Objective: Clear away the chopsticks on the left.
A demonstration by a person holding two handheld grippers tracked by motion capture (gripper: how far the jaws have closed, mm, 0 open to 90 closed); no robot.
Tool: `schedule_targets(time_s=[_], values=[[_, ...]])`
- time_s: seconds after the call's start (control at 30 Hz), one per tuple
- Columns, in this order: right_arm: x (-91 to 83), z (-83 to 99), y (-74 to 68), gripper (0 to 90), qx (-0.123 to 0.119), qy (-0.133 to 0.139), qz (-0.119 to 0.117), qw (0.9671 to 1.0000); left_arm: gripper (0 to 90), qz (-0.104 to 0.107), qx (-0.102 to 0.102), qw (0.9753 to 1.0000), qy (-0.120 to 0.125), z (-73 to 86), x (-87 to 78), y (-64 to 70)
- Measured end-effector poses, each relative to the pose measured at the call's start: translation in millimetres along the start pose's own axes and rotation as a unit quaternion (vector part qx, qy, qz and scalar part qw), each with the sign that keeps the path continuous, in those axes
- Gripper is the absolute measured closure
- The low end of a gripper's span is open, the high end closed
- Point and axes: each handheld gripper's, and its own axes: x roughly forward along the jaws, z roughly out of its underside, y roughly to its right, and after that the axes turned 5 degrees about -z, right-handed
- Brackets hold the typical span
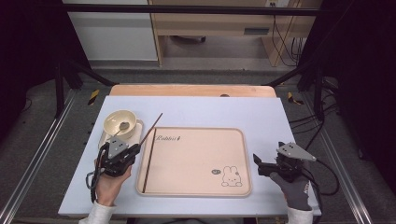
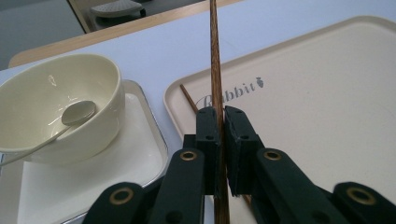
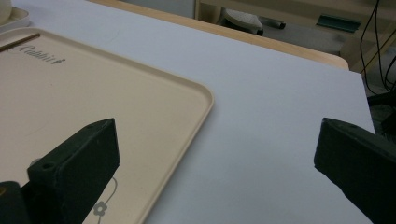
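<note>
Chopstick gripped in the left tongs, its mate already on the tray.

Left tongs (image 1: 134, 150), at lower left of the high view, are clenched on one brown chopstick (image 2: 215, 70) that slants up past the tray's top left corner, lifted off the table as far as I can judge. Right tongs (image 1: 258, 162), at lower right, hang released over the bare white mat (image 1: 261, 109). A second chopstick (image 1: 148, 161) lies along the left inner edge of the beige tray (image 1: 196, 193). At upper left, a bowl (image 1: 120, 122) with a spoon (image 2: 77, 114) sits on a small white dish (image 2: 140, 154). Judged from this, half is done; the held stick has yet to be laid beside the first.
</note>
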Motion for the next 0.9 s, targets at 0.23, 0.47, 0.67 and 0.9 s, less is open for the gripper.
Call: schedule_targets(time_s=[0.23, 0.47, 0.67, 0.9], values=[[-0.9, -0.1, -0.1, 0.5, 0.000, -0.001, 0.001, 1.0000, 85.0, 0.002, -0.001, 1.0000, -0.003, -3.7, -1.0, 6.8], [-2.8, -0.1, 1.6, 0.5, 0.002, 0.000, 0.003, 1.0000, 85.0, -0.014, -0.011, 0.9997, 0.016, -9.7, -10.6, 15.7], [-2.2, 0.0, 0.8, 0.4, 0.002, 0.000, 0.000, 1.0000, 85.0, -0.027, -0.035, 0.9987, 0.027, -14.1, -16.8, 22.3], [-6.0, -0.8, 2.5, 0.4, 0.005, 0.008, 0.001, 1.0000, 85.0, -0.037, -0.070, 0.9963, 0.035, -12.7, -16.2, 33.3]])
